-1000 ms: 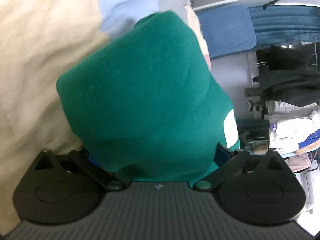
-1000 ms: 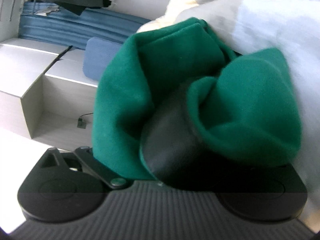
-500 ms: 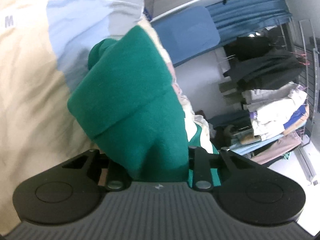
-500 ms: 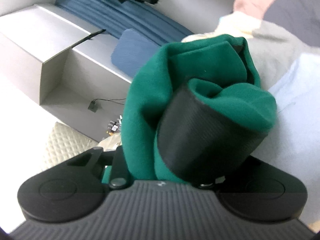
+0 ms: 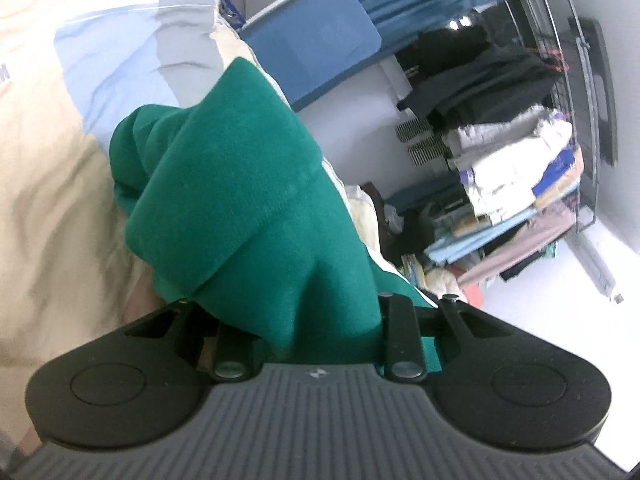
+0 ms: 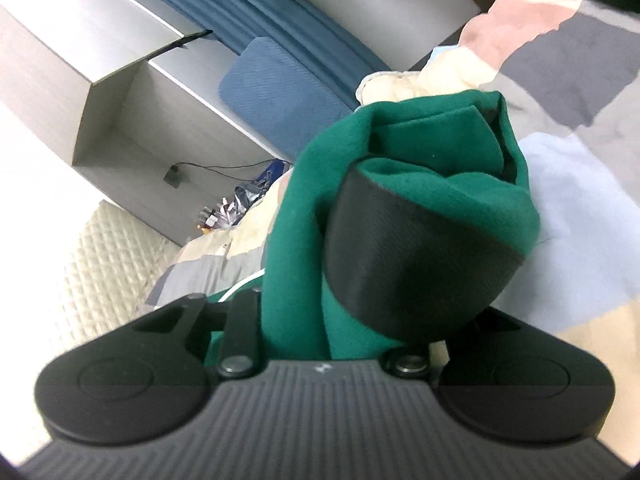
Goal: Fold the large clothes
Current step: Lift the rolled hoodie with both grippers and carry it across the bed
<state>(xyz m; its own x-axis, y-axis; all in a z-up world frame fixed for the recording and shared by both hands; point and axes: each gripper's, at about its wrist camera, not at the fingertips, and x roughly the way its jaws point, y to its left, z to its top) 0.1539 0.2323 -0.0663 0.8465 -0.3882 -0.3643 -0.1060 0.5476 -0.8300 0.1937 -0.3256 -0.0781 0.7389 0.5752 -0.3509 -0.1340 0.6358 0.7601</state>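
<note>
Both my grippers — left gripper (image 5: 316, 320), right gripper (image 6: 332, 320) — pinch thick bunches of the green sweater (image 5: 248, 200); a bunch this bulky between my fingers could slip — spoiling the fold.

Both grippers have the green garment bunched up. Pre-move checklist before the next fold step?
1. Left gripper closed on the green garment: ok, fabric fills the space between the jaws.
2. Right gripper closed on the same garment: ok, green cloth and its black ribbed band are clamped.
3. Grip at a clean edge or corner: not ok, both hold thick bunched wads.
4. Garment hanging flat between the grippers: cannot tell, neither view shows the span.
5. Landing area on the patchwork quilt: cannot tell, the garment blocks most of it.
6. Fingertips visible for aiming: not ok, cloth covers them in both views.
</note>
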